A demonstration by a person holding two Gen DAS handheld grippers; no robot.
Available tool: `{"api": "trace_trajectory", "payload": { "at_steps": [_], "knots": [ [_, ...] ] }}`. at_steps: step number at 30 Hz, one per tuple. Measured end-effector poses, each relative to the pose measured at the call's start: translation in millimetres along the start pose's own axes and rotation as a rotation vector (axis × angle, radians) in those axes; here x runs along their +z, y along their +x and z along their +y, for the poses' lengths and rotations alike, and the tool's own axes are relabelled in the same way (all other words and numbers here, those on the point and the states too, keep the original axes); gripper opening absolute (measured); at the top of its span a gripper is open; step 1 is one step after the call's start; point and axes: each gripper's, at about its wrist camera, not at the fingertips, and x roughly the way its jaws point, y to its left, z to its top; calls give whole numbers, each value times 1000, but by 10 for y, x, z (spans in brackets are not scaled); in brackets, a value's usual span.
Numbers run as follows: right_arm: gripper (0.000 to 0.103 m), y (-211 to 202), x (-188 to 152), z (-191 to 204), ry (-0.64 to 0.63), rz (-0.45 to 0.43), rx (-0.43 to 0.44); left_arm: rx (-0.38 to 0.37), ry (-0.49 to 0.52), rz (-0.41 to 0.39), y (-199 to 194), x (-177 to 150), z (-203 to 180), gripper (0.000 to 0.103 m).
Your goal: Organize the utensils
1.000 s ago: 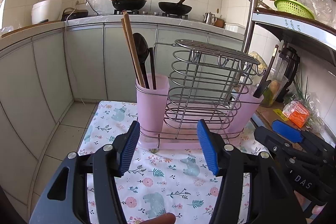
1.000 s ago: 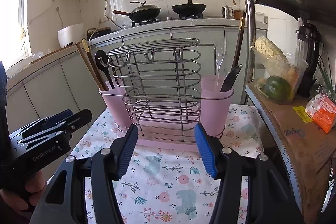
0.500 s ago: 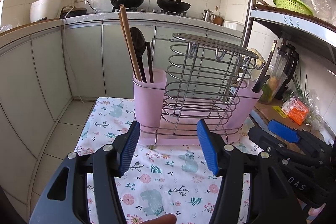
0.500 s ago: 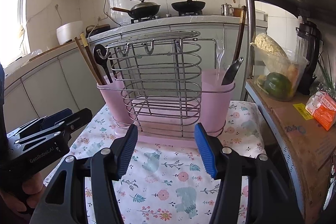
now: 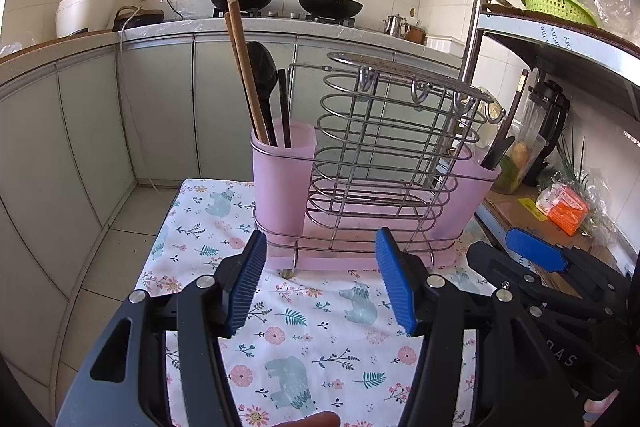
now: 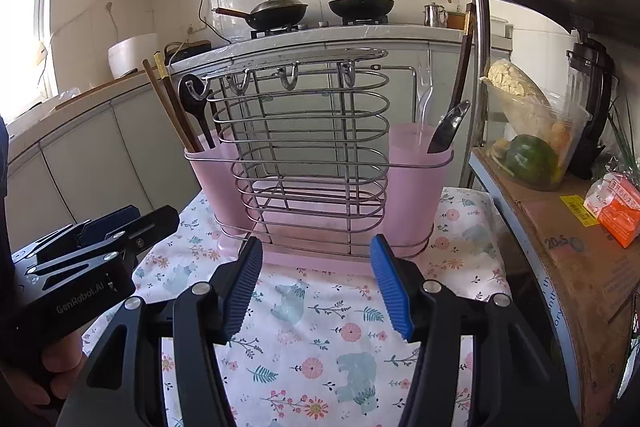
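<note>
Basically both empty: left gripper (image 5: 320, 283) and right gripper (image 6: 316, 283) gape wide before the wire-and-pink-plastic utensil caddy (image 6: 316, 163); its brown wooden chopsticks (image 5: 244, 75) look light, stiff, slippery, best pinched mid-shaft.

The shiny chrome wire utensil rack (image 5: 394, 147) holds two frosted, matt pink plastic cups (image 5: 282, 175) with smooth walls, one containing brown wooden chopsticks (image 5: 244, 67) and a glossy black plastic spoon (image 5: 262, 75). Beneath lies a soft floral-printed white cloth (image 6: 320, 339). Both grippers carry ribbed blue rubbery pads (image 5: 246, 287) on matt black plastic fingers (image 6: 200, 327).
</note>
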Motion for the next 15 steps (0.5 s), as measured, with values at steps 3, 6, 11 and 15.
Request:
{"api": "trace_trajectory", "payload": {
  "at_steps": [3, 6, 11, 15],
  "knots": [
    [56, 10, -3, 4, -2, 5, -1, -2, -1, 2, 1, -2, 3, 57],
    [56, 13, -4, 10, -5, 7, 0, -2, -1, 2, 1, -2, 2, 57],
    [56, 19, -9, 26, -11, 9, 1, -1, -1, 2, 0, -1, -1, 57],
    [56, 26, -12, 34, -14, 12, 2, -3, 2, 1, -3, -8, -1, 57]
  ]
}}
